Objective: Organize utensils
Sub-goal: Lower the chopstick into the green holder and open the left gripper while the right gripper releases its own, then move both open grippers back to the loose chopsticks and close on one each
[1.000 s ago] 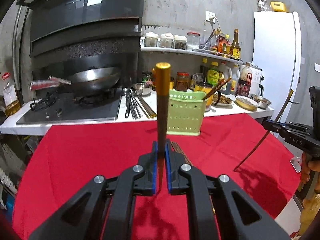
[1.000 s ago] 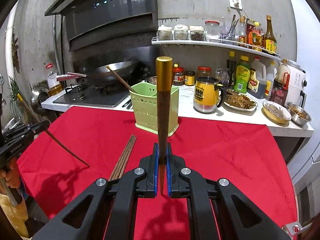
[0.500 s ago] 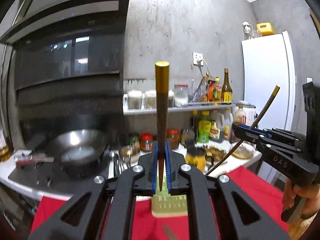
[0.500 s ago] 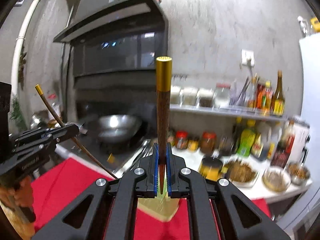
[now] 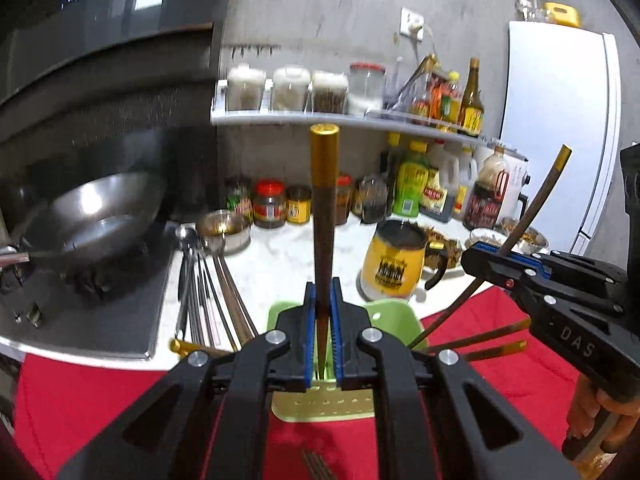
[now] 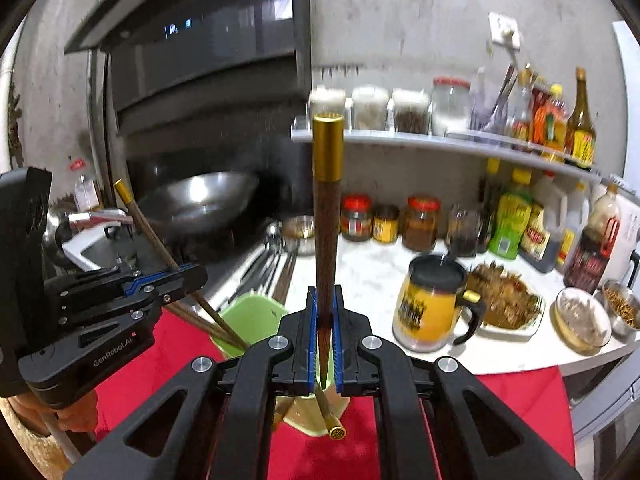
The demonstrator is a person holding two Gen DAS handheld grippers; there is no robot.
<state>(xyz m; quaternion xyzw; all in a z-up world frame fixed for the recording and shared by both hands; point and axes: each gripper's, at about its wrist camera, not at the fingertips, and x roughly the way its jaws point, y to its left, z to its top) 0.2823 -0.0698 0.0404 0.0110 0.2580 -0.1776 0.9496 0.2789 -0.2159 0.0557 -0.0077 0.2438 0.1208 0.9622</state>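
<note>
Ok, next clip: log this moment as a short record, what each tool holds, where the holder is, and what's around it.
left tool: shut on a gold-capped chopstick
right tool: shut on another gold-capped chopstick
green holder: on the red cloth, just below both tools, chopsticks already leaning in it
counter behind: yellow mug, wok, loose cutlery
task state: both held chopsticks not yet in the holder

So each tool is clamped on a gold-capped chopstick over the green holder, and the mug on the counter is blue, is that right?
Not quite: the mug is yellow with a black lid, as the right wrist view shows. The rest holds: the left tool and right tool are each shut on a gold-capped chopstick above the green holder.
</note>
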